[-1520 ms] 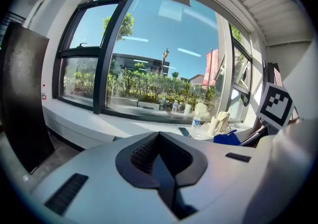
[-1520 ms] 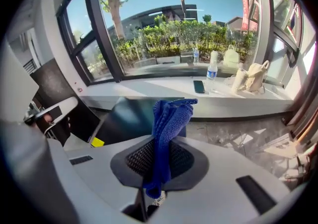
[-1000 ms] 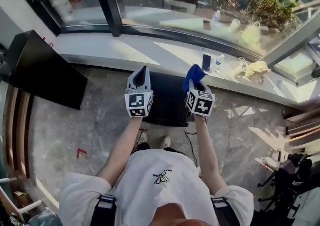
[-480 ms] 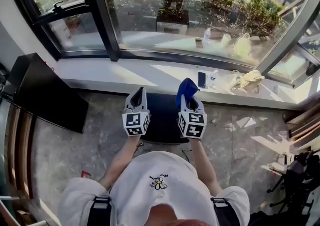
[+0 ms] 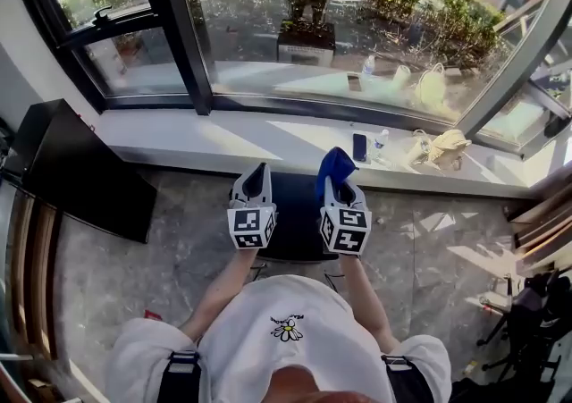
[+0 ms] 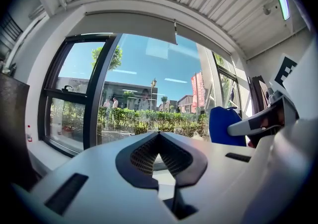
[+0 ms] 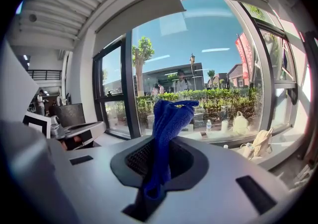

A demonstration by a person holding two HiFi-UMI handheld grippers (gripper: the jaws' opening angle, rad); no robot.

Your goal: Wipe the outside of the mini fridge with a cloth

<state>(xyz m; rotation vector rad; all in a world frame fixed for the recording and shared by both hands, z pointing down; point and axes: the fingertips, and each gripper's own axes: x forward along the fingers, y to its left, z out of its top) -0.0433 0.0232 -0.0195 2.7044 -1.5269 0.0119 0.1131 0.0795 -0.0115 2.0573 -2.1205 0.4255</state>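
where the right tool [image 7: 159, 144] pinches, cloth [image 7: 168, 116] bunches — nubby.

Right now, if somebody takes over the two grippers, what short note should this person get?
Left gripper: shut, empty, raised beside the right one.
Right gripper: shut on the blue cloth, which sticks up in the air.
Mini fridge, probably the dark box on the floor under both grippers: cloth not touching it.
Done: cloth is in the gripper.
To do: bring the cloth down and wipe the outside.
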